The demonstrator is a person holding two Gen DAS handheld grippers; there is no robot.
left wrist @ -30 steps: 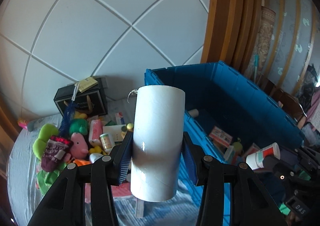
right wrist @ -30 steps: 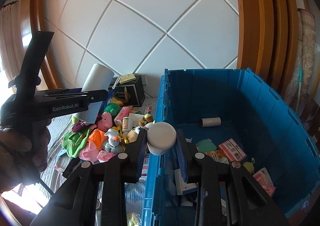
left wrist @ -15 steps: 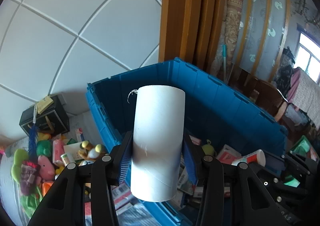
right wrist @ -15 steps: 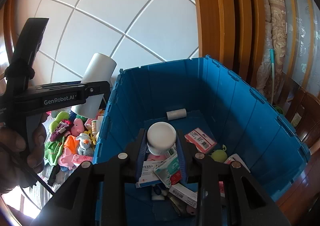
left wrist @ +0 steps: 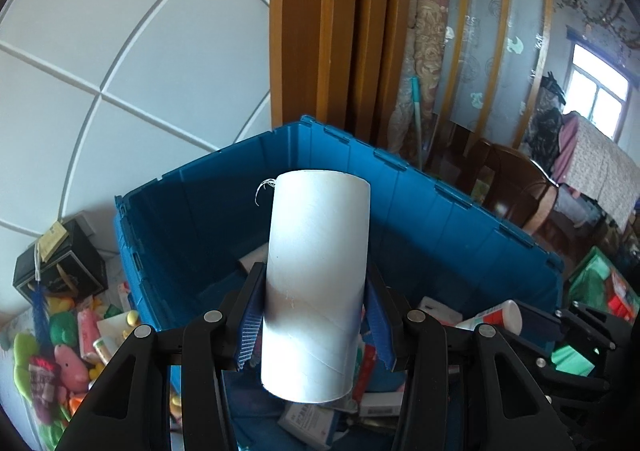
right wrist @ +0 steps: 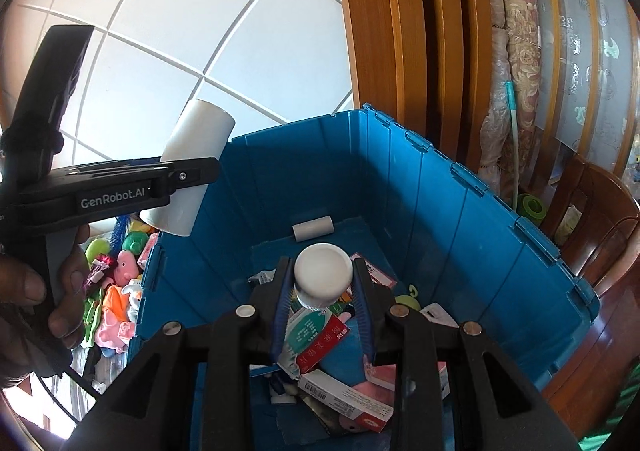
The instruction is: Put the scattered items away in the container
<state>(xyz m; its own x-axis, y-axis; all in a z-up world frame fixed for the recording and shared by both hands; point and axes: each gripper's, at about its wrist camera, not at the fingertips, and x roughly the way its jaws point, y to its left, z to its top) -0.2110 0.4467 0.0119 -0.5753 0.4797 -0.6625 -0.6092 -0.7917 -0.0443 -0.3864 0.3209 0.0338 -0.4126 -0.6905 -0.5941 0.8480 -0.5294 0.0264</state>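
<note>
Both grippers swung over blue bin (right wrist: 440, 187), left jaws gripping white cardboard tube (left wrist: 316, 283), right jaws gripping white-capped bottle (right wrist: 323, 275)

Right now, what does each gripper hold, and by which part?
Left gripper: white tube, by its lower sides. Right gripper: white-capped bottle, just under the cap.

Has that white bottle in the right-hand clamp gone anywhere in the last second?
Yes. The white-capped bottle, held in the right gripper, has crossed the near rim of the blue bin and now hangs over its inside.
</note>
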